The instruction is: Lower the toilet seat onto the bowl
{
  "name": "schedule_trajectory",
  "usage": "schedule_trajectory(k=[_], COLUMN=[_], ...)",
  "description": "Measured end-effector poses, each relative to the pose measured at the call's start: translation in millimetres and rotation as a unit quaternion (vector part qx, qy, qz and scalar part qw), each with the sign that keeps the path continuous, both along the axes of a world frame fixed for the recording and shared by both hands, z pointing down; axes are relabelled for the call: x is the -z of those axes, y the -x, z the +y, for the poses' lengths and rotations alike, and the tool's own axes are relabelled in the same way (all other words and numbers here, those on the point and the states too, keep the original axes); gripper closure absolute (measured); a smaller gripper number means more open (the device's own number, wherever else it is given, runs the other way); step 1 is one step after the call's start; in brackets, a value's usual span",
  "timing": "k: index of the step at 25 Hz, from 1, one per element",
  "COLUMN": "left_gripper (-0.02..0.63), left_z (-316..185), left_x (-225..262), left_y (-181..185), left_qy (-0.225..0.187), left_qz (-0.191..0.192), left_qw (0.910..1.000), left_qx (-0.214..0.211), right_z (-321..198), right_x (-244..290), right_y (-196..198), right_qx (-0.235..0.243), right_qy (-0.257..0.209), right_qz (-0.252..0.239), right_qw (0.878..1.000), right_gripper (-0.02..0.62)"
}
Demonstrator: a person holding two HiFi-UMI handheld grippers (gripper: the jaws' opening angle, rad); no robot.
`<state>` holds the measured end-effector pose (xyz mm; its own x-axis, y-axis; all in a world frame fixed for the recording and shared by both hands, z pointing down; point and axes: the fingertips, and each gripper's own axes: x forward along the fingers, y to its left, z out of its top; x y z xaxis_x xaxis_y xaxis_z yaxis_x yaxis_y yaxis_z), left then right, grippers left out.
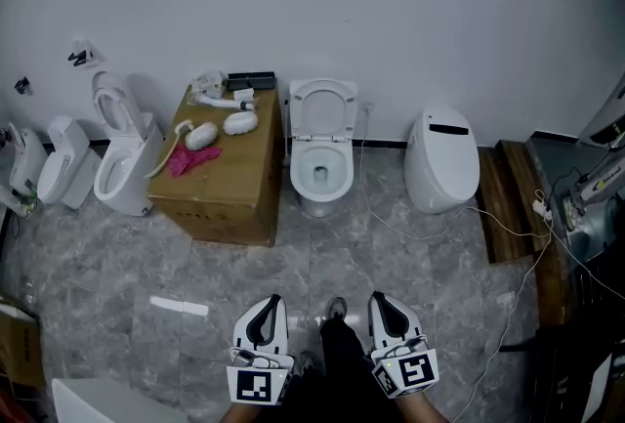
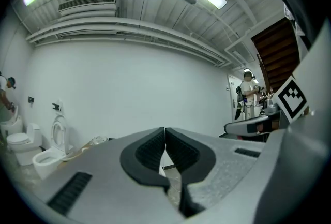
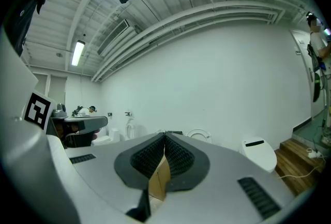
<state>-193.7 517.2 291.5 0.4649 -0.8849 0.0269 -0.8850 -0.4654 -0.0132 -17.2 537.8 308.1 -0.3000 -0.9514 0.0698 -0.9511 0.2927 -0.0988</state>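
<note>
A white toilet [image 1: 320, 172] stands against the back wall in the head view, its seat [image 1: 323, 106] raised upright and leaning on the wall. The raised seat [image 3: 200, 136] also peeks over the right gripper's body in the right gripper view. My left gripper [image 1: 268, 306] and right gripper [image 1: 382, 303] are low at the frame's bottom, well short of the toilet, both shut with nothing between the pads. In the left gripper view the left gripper [image 2: 165, 135] points at the wall; the right gripper [image 3: 165, 140] does the same.
A cardboard box [image 1: 221, 179] with white parts and a pink glove [image 1: 192, 159] stands left of the toilet. Another open toilet [image 1: 125, 157] is further left, a closed smart toilet [image 1: 441, 160] on the right. Cables [image 1: 518, 265] trail over the floor beside a wooden step [image 1: 508, 198].
</note>
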Motion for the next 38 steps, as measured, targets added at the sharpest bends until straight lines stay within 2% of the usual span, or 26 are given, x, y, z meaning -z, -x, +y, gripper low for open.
schedule_trajectory(k=[4, 8, 14, 21, 28, 32, 36, 38], left_gripper=[0.595, 0.595, 0.595, 0.595, 0.595, 0.595, 0.595, 0.595], left_z=[-46, -100, -170, -233, -330, -399, -460, -483], left_x=[8, 0, 17, 11, -2, -5, 0, -3], left_y=[-10, -21, -43, -56, -57, -53, -45, -44], left_qy=[-0.031, 0.001, -0.008, 0.007, 0.023, 0.033, 0.023, 0.032], left_qz=[0.009, -0.053, -0.046, -0.051, -0.036, -0.043, -0.037, -0.046], left_qw=[0.9994, 0.9983, 0.9978, 0.9972, 0.9984, 0.9985, 0.9987, 0.9974], left_qx=[0.006, 0.026, 0.048, 0.055, 0.035, 0.003, -0.027, -0.045], right_z=[-57, -120, -203, -270, -353, -411, -468, -491], right_x=[0, 6, 14, 9, -1, 0, 2, 3], right_y=[-8, -20, -38, -52, -52, -47, -36, -32], right_qx=[0.018, 0.041, 0.070, 0.072, 0.053, 0.025, 0.007, -0.002], right_qy=[-0.004, -0.015, -0.019, -0.008, 0.004, 0.010, 0.008, 0.009], right_qz=[0.001, 0.005, 0.010, 0.009, 0.022, 0.024, 0.045, 0.051], right_qw=[1.000, 0.999, 0.997, 0.997, 0.998, 0.999, 0.999, 0.999], right_gripper=[0.568, 0.568, 0.568, 0.568, 0.568, 0.568, 0.568, 0.568])
